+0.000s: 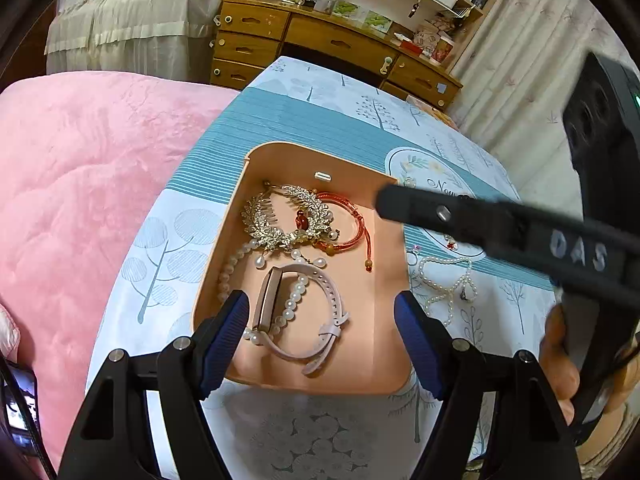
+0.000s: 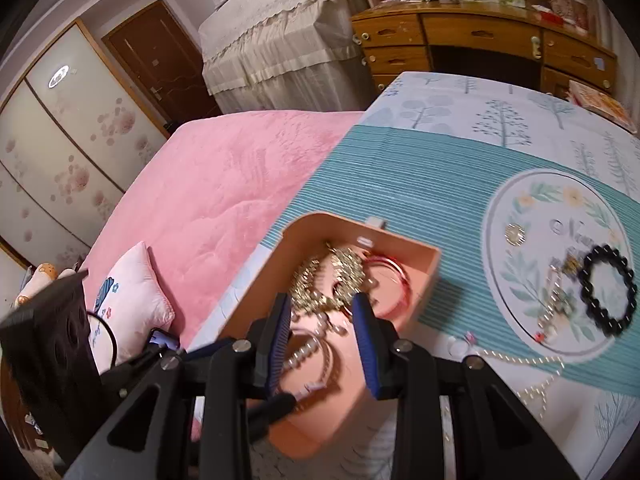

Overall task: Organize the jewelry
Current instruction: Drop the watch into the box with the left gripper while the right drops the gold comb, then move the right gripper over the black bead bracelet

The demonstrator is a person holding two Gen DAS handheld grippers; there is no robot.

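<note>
A peach jewelry box (image 1: 384, 312) sits on a tree-print cloth. In it lie a gold leaf hair comb (image 1: 280, 216), a red bangle (image 1: 348, 220), a pearl strand (image 1: 294, 296) and a pink watch band (image 1: 304, 320). My left gripper (image 1: 322, 336) is open and empty, just above the box's near end. My right gripper (image 2: 322, 340) is open and empty above the box (image 2: 424, 276); one of its fingers (image 1: 460, 216) crosses the left wrist view. On the cloth to the right lie a pearl necklace (image 1: 448, 280), a black bead bracelet (image 2: 608, 300), a gold ring (image 2: 514, 234) and a thin chain (image 2: 520, 360).
The cloth (image 1: 320, 432) covers a table beside a pink bed (image 1: 88, 176). A wooden desk (image 1: 328, 40) with drawers stands behind. A white pillow (image 2: 128, 300) lies on the bed. The person's hand (image 1: 560, 360) holds the right gripper.
</note>
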